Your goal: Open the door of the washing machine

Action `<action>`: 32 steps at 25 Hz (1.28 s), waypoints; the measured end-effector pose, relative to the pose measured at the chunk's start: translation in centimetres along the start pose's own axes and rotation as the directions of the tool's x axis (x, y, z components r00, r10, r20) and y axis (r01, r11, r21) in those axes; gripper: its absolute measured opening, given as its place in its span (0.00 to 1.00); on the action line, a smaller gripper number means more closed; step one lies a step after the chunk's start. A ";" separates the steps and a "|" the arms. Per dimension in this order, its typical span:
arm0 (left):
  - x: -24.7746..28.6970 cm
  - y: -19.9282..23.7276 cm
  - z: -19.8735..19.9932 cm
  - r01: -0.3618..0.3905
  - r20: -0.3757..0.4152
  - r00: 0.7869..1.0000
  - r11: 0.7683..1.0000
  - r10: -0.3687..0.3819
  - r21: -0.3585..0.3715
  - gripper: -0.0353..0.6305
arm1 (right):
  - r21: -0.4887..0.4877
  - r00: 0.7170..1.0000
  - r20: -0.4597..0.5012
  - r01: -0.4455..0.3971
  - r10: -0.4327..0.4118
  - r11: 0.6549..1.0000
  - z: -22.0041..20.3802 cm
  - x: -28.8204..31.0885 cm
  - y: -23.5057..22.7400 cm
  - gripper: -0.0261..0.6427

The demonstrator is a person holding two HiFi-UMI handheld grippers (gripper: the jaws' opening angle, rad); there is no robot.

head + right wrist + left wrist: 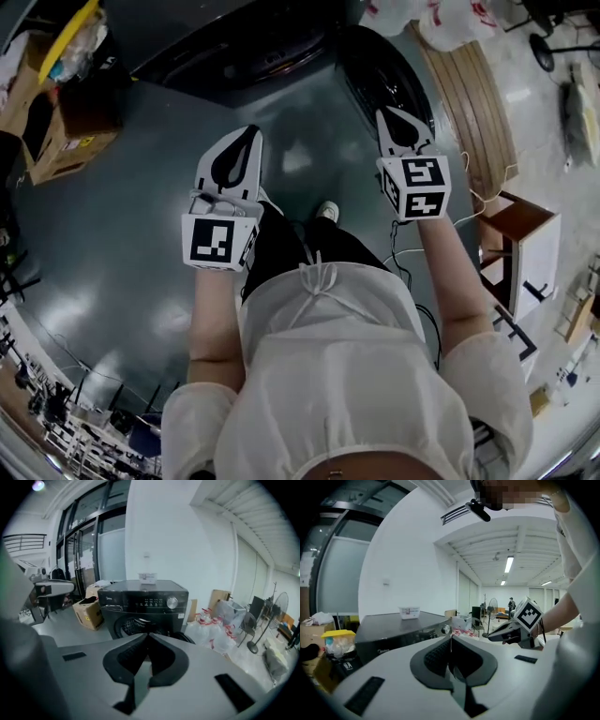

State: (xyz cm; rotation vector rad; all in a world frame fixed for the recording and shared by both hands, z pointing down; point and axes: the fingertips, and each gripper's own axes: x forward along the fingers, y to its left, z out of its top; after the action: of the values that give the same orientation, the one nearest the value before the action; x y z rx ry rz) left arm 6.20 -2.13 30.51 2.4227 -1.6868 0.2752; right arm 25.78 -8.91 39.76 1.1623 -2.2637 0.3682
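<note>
Left gripper (pixel 250 131): in my left hand, forearm stretched forward from my waist, tips aimed ahead and a little downward. Jaws closed on each other, nothing between them.

Right gripper (pixel 390 114): in my right hand, forearm likewise stretched forward, level with the left and well apart from it, tips tilted down toward the washer (pixel 145 603). Jaws pressed together, empty.

Washer: black front-loader standing on the floor (pixel 112 234) ahead of both grippers, touched by neither. Its round opening shows the drum (pixel 131 626).

Door (pixel 382 82): swung out to the washer's right side, clear of the opening.

Small box (pixel 147 577): on top of the washer.

Carton (pixel 89 613): on the floor left of the washer.

Water bottles (pixel 211 630): clustered on the floor right of the washer, near the door.
</note>
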 end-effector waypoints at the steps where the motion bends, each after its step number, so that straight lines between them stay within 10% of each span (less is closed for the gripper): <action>1: -0.9 1.3 0.6 -0.026 0.009 1.000 1.000 0.026 0.003 0.09 | -0.018 1.000 0.020 -0.019 0.019 1.000 1.5 0.4 1.2 0.05; 17: -17.8 17.1 9.3 -0.345 0.134 0.930 0.938 0.341 0.009 0.09 | -0.173 0.931 0.282 -0.187 0.230 0.967 19.8 1.0 18.4 0.05; 32: -24.2 19.4 13.9 -0.468 0.194 0.870 0.883 0.453 0.036 0.09 | -0.237 0.827 0.460 -0.237 0.324 0.942 26.2 -4.6 22.7 0.05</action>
State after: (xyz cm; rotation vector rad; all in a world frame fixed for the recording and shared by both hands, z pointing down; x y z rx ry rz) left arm -19.59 9.70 11.71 2.1128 -2.3751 0.1911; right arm 0.18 -5.14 16.22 0.9023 -2.8646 -0.0302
